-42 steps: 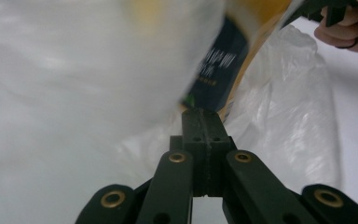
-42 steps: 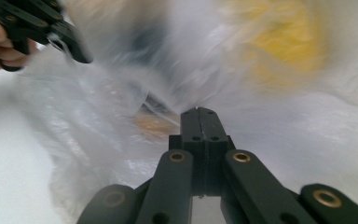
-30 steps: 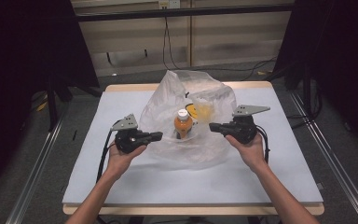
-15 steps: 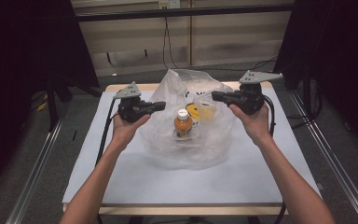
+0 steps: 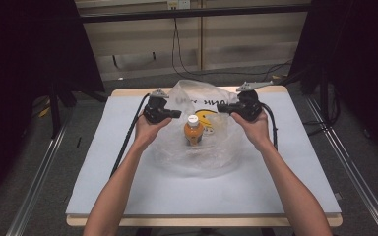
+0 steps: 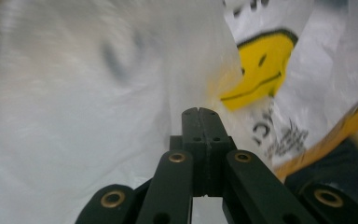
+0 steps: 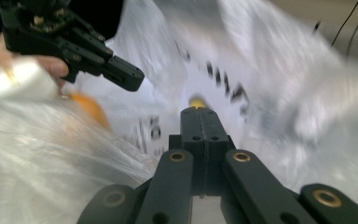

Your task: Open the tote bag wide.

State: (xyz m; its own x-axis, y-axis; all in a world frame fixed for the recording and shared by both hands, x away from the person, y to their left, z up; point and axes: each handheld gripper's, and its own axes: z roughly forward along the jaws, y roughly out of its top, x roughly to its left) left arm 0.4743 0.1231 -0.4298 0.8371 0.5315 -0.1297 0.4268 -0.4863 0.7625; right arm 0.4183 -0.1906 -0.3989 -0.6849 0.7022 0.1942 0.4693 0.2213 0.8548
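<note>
Left gripper [image 5: 178, 114]: jaws fully closed, nothing visibly pinched. Right gripper [image 5: 220, 107]: jaws fully closed, likewise. Both poised over clear plastic bag [image 5: 226, 147], tips facing inward. Orange bottle [image 5: 193, 130] upright inside bag, between grippers, on table [image 5: 128, 196].

Right gripper [image 7: 199, 112] rising from bottom centre with jaws pressed together, blurred clear plastic bag [image 7: 279, 88] with black lettering behind, left gripper [image 7: 126, 74] at upper left, orange bottle [image 7: 91, 109] at left.
</note>
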